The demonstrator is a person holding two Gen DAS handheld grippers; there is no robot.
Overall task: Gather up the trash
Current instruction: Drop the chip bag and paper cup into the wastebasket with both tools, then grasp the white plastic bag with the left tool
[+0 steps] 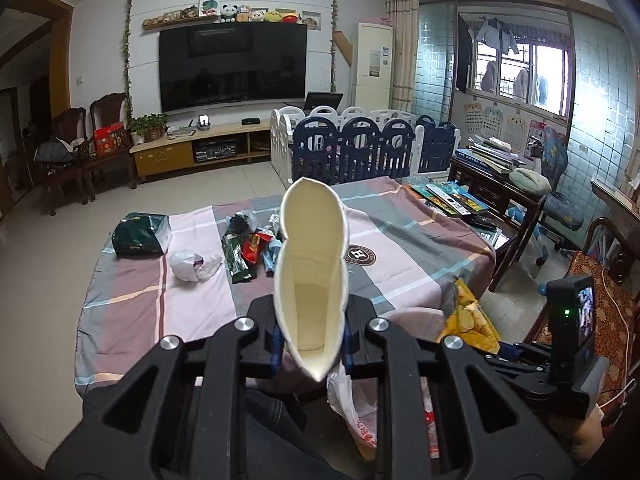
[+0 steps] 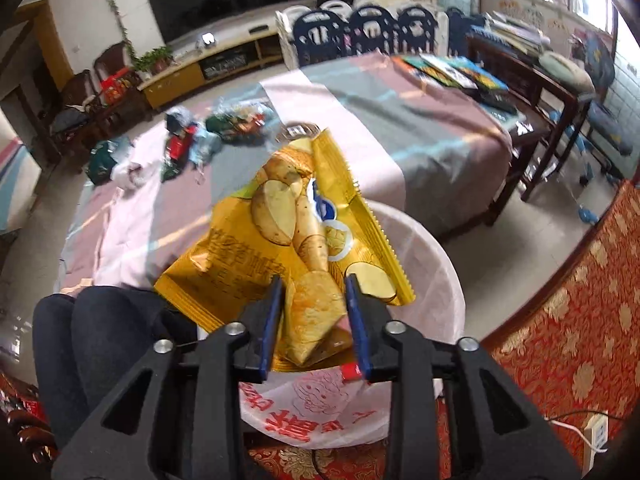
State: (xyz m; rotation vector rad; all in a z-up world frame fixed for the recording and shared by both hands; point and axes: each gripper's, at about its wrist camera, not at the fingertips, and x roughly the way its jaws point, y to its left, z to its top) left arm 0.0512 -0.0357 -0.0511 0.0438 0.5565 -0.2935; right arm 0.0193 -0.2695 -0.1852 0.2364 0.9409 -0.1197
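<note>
My left gripper [image 1: 311, 332] is shut on a squashed white paper cup [image 1: 312, 276], held above the near edge of the cloth-covered table [image 1: 400, 240]. My right gripper [image 2: 314, 320] is shut on a yellow potato chip bag [image 2: 288, 236], held over a bin lined with a white plastic bag [image 2: 432, 280]. The chip bag [image 1: 470, 320] and bin liner [image 1: 352, 404] also show in the left wrist view. More trash lies on the table: green and red wrappers [image 1: 244, 248], a crumpled white bag [image 1: 192, 264] and a dark green bag [image 1: 140, 234].
Books and remotes [image 1: 452, 198] lie at the table's far right. A blue and white playpen fence [image 1: 360, 140] stands behind the table. A dark wooden side table [image 1: 492, 176] stands to the right. The person's legs [image 2: 92, 340] are next to the bin.
</note>
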